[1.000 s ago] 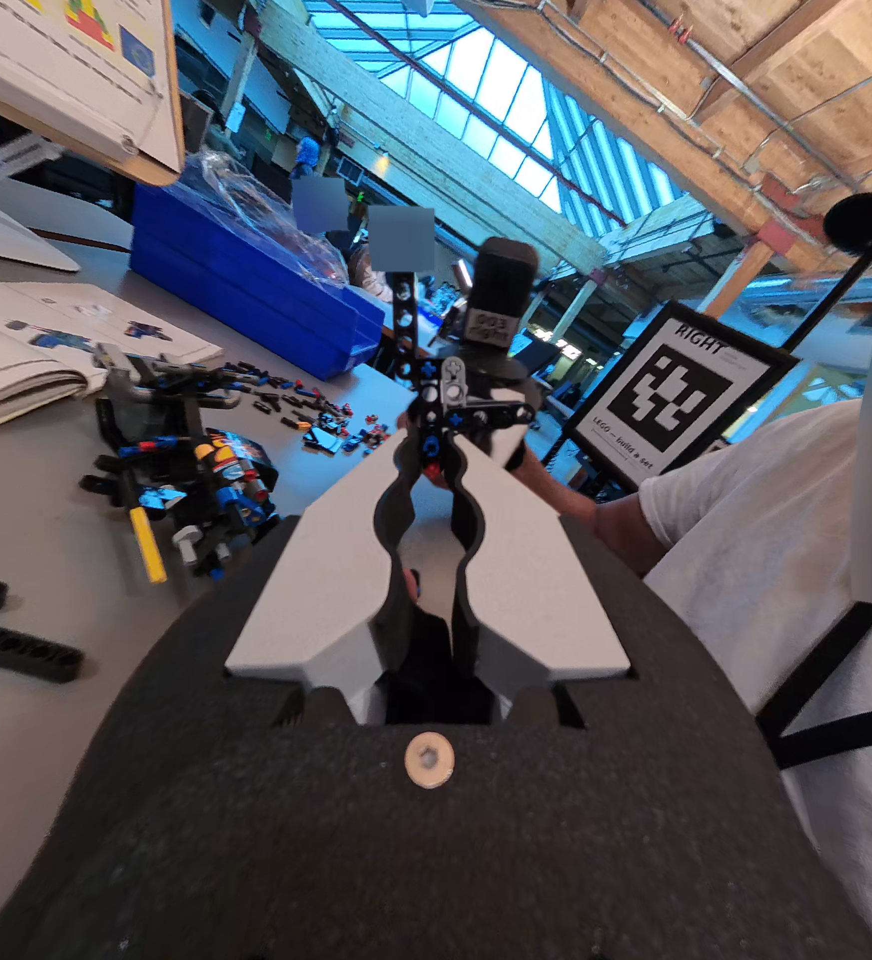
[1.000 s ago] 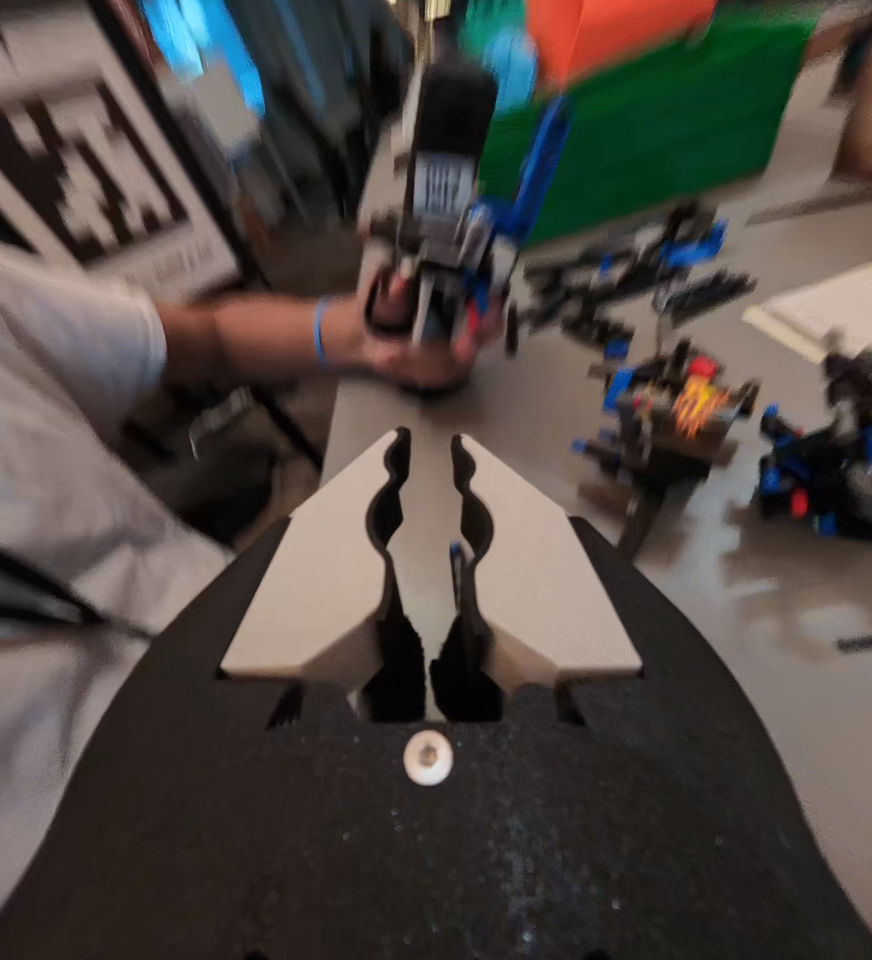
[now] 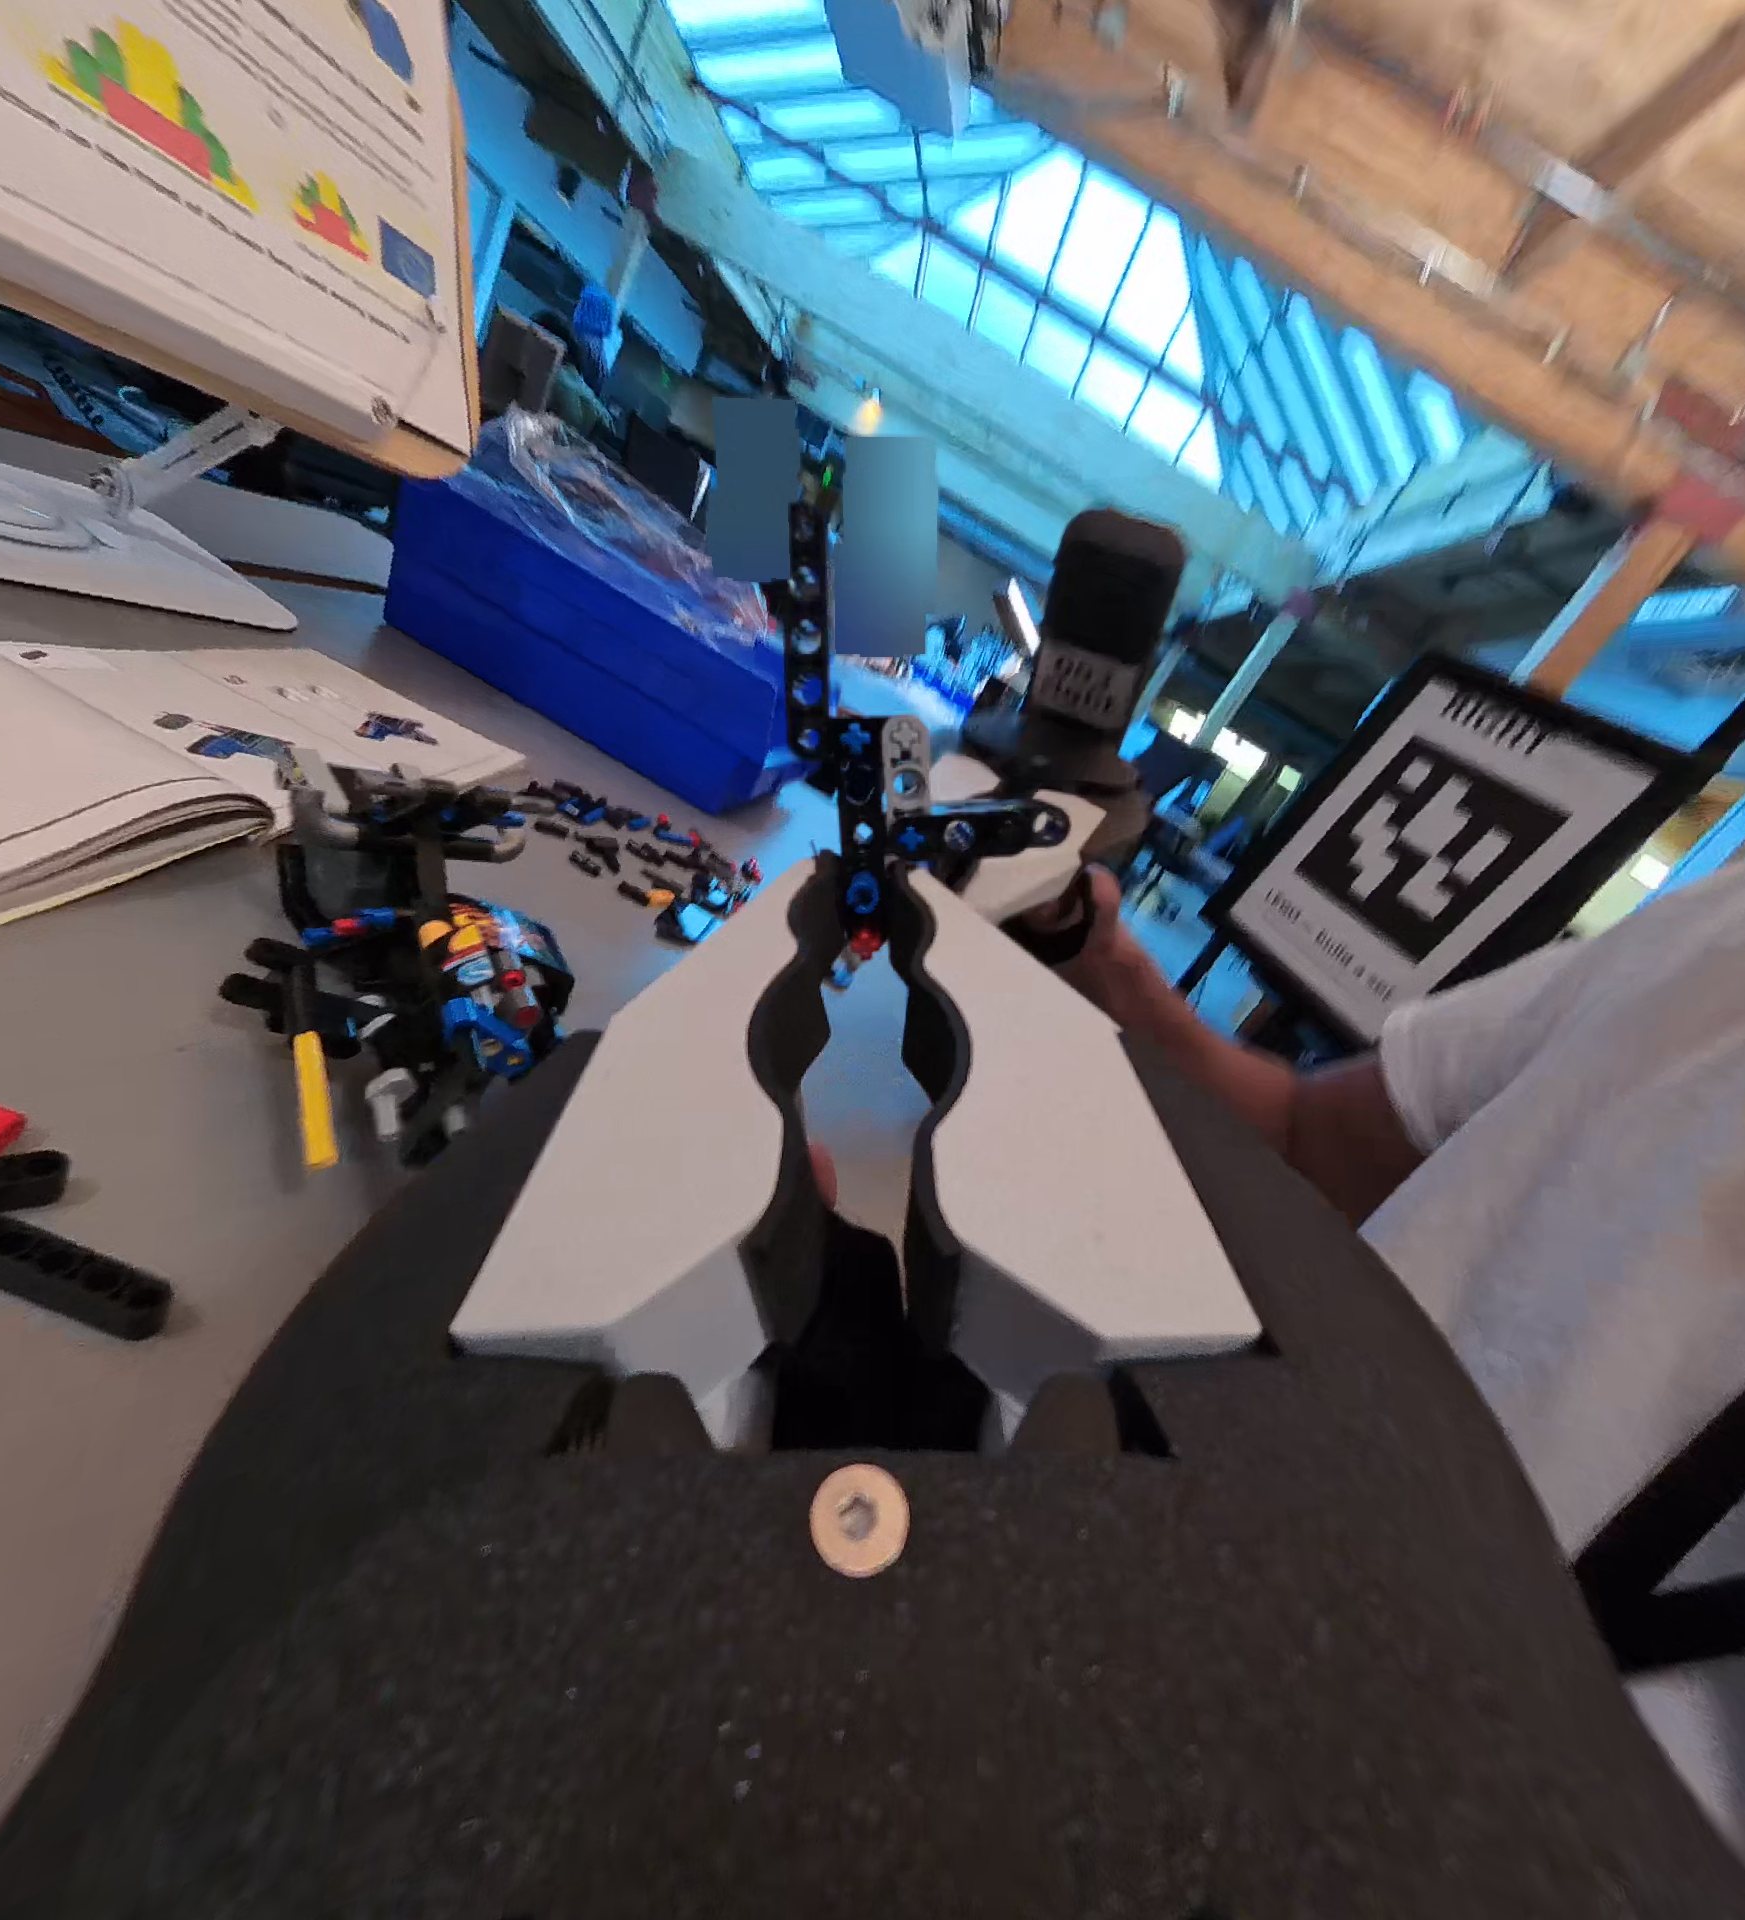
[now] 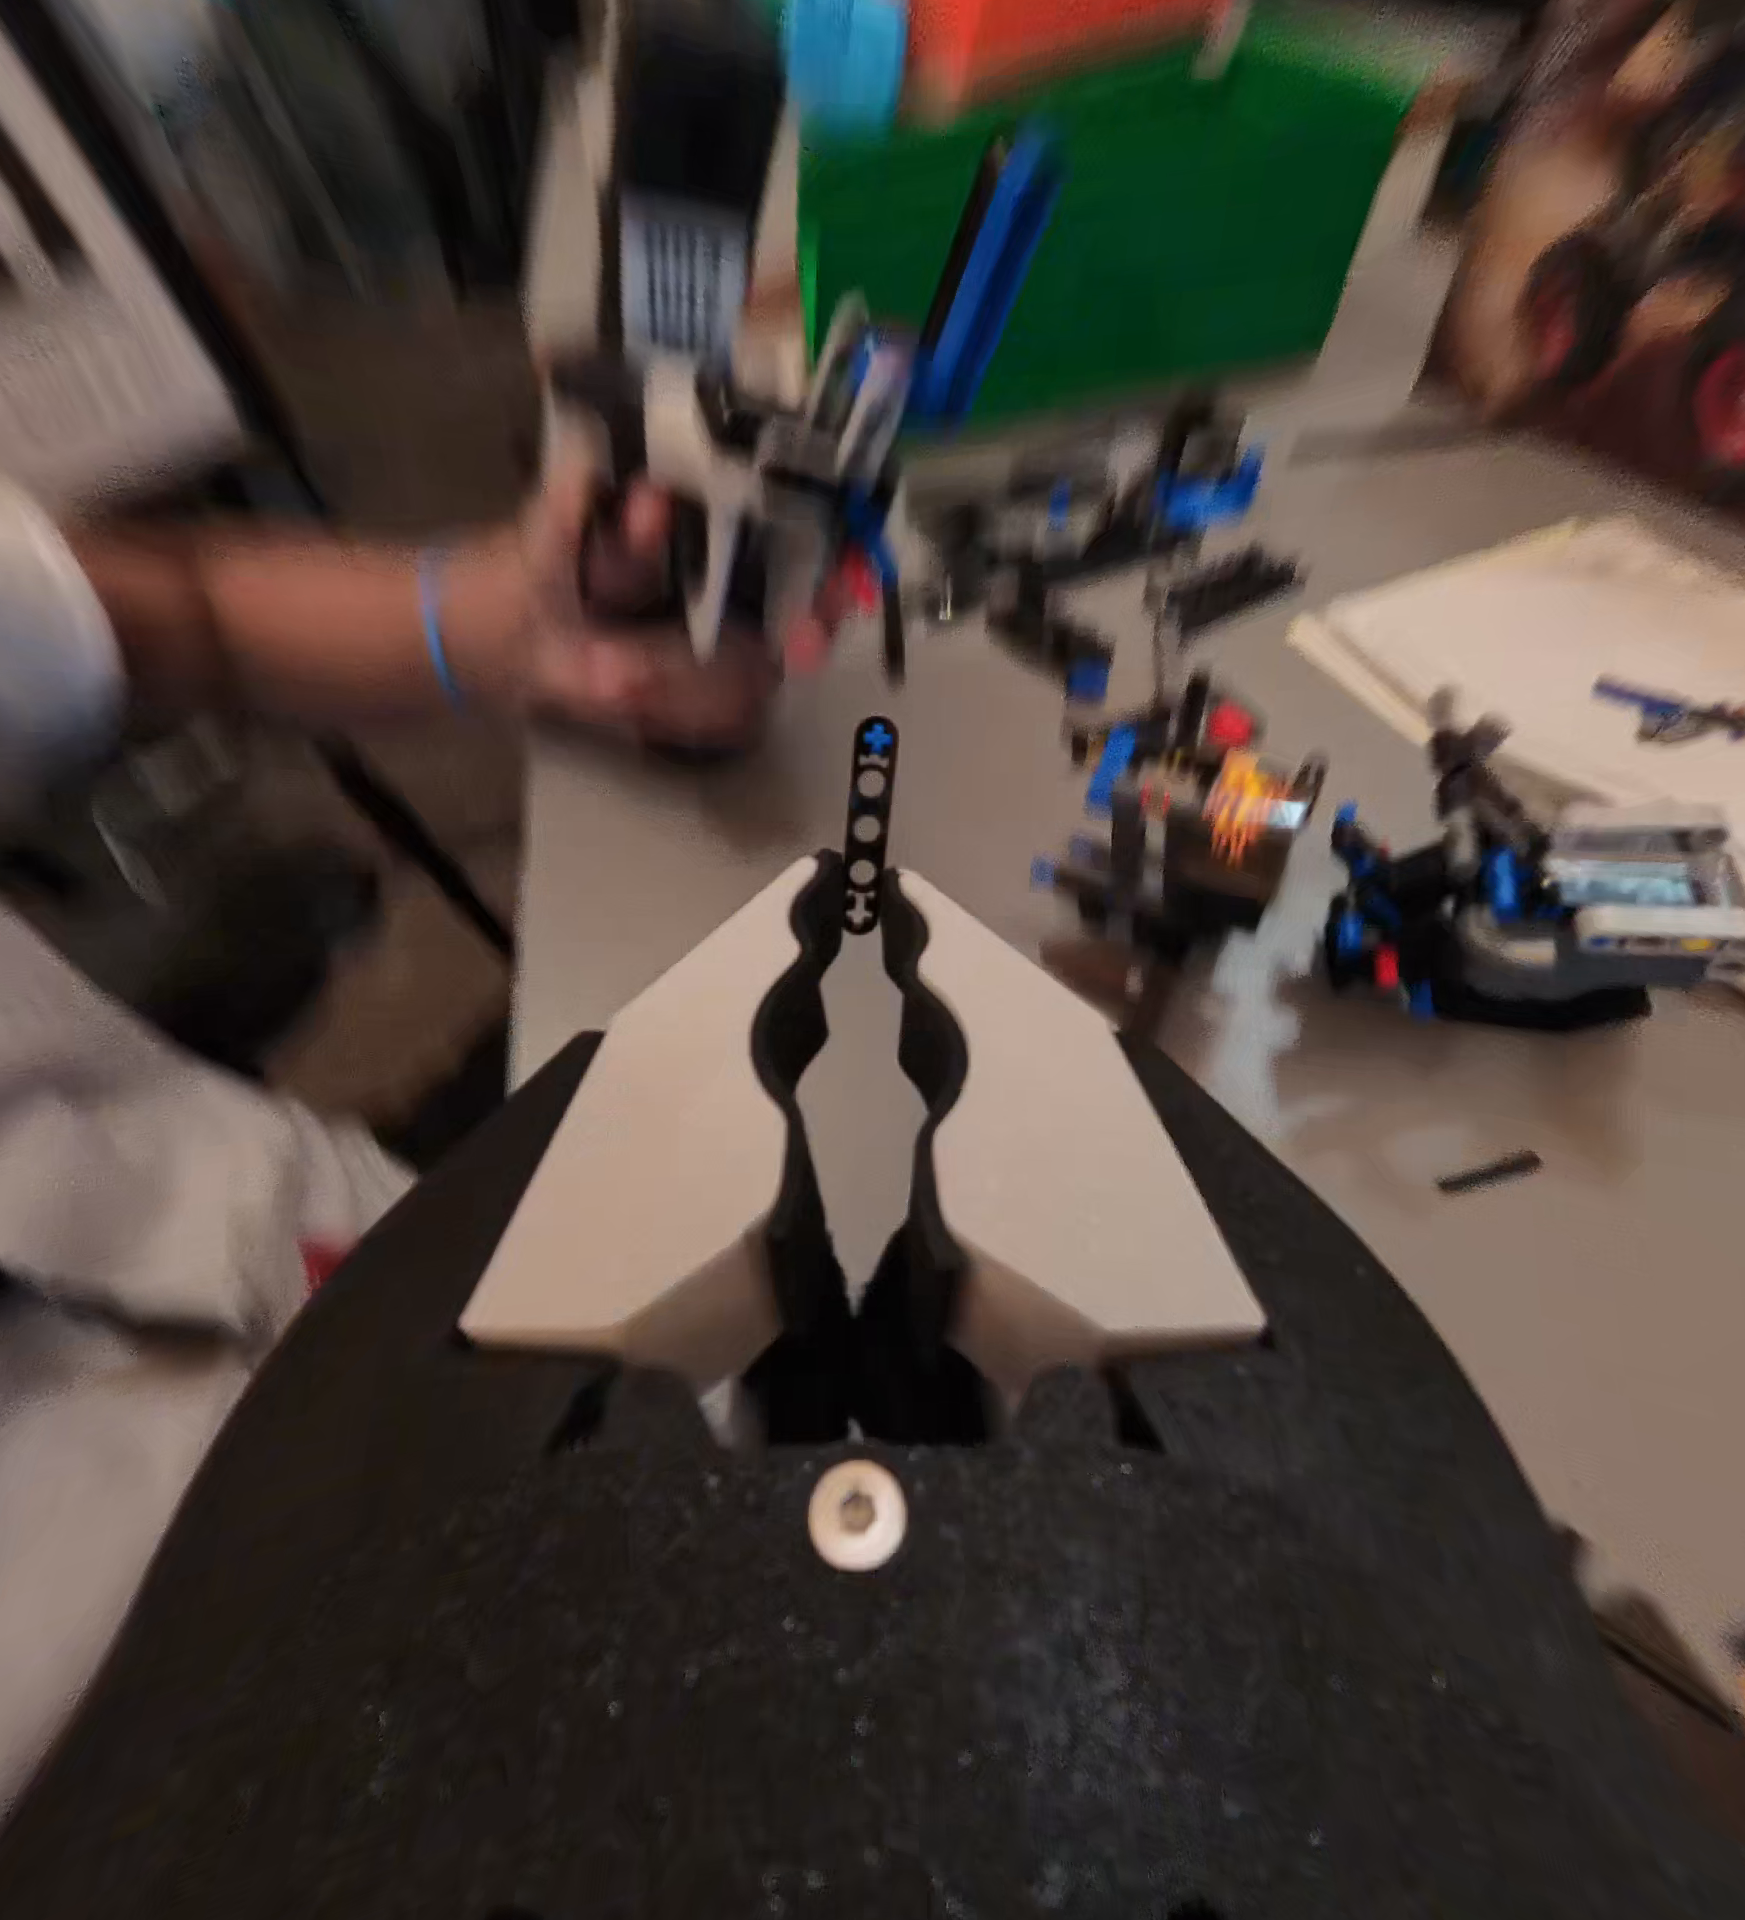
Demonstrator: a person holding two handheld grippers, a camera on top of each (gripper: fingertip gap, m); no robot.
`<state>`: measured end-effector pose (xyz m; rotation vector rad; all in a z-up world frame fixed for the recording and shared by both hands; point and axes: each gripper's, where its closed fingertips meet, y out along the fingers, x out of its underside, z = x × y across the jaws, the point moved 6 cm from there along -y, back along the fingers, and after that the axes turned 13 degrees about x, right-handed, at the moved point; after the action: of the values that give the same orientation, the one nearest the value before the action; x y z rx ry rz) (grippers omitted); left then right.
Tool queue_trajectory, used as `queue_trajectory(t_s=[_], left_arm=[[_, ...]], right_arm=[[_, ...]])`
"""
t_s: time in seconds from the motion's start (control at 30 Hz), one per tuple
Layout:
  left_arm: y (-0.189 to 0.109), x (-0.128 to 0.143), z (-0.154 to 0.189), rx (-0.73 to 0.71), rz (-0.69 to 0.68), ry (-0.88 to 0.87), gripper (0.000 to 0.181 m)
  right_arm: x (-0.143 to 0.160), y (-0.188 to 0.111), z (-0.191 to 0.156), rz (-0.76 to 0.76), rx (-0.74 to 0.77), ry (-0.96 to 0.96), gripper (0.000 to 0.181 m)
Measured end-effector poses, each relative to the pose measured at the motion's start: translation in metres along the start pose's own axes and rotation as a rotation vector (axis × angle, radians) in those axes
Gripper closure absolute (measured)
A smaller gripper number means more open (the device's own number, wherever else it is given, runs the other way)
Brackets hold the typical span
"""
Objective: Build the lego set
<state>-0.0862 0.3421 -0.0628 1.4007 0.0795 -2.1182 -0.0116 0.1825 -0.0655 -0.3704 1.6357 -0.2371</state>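
Left gripper [image 3: 863,883]: fingers clamped at the tips on black beam assembly [image 3: 852,790], held clear of grey table [image 3: 120,1029]. Long perforated black beam standing straight up beyond the fingertips, blue cross pins along the stem, grey connector [image 3: 904,764] just right of the stem, short black liftarm [image 3: 982,829] reaching out rightward from it. Right gripper [image 3: 1034,862] farther off, beyond and right of the fingertips, its tip at the outer end of that liftarm; whether it touches cannot be told.

Right gripper [image 4: 863,894]: fingers pinched on the lower end of short black liftarm [image 4: 870,826], four holes showing, blue cross pin at the top, pointing straight out past the tips. Background heavily blurred; left gripper [image 4: 733,488] with its assembly ahead and slightly left of the fingertips.

Left of the left fingers, on the table: partly built model [image 3: 411,956] with flame sticker and yellow axle, scattered small parts [image 3: 639,842], open instruction booklet [image 3: 68,790], blue bin [image 3: 577,655], loose black beams [image 3: 47,1257].
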Motion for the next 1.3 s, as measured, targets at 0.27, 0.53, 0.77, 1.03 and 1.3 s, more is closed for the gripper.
queue_trajectory(t_s=[0.27,0.53,0.77,1.03,1.3], left_arm=[[0.017,0.016,0.011,0.128,0.26,-0.205,0.176],[0.024,0.024,0.016,0.092,0.19,-0.147,0.176],[0.026,0.027,0.018,0.084,0.184,-0.14,0.176],[0.028,0.028,0.019,0.077,0.219,-0.141,0.176],[0.027,0.028,0.02,0.073,0.228,-0.133,0.176]], right_arm=[[-0.009,0.016,-0.007,0.411,-0.276,0.597,0.176],[-0.002,0.021,-0.011,0.397,-0.337,0.642,0.176],[-0.003,0.021,-0.01,0.394,-0.339,0.635,0.176],[-0.004,0.019,-0.011,0.41,-0.331,0.621,0.176],[-0.004,0.02,-0.011,0.403,-0.36,0.637,0.176]])
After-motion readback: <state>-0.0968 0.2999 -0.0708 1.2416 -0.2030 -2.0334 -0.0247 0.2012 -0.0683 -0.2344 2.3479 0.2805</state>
